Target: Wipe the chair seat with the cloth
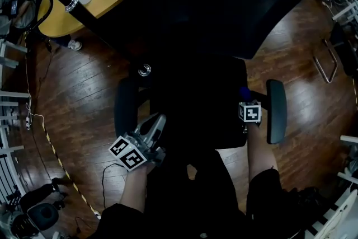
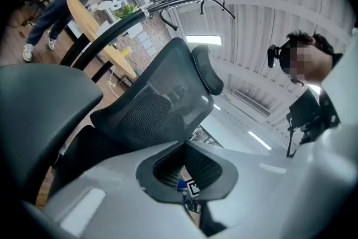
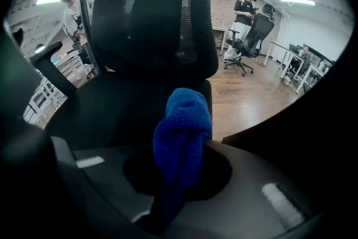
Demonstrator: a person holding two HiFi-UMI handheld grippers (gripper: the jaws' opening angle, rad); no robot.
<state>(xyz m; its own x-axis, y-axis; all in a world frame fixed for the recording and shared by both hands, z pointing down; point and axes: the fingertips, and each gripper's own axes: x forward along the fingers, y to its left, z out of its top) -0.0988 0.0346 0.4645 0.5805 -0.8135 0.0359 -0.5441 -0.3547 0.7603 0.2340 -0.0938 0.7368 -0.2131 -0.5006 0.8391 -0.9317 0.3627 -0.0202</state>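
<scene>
Clamped in the right gripper's (image 1: 246, 101) jaws at the chair seat's (image 1: 196, 115) right edge, the blue cloth (image 3: 182, 137) is best pressed flat and drawn across in overlapping strokes. The left gripper's (image 1: 158, 120) jaws are closed, empty.

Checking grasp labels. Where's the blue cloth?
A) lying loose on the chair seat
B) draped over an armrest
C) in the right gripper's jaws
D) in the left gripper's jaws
C: the right gripper view shows the blue cloth pinched in the jaws of the right gripper, sticking up in front of the chair backrest.
</scene>
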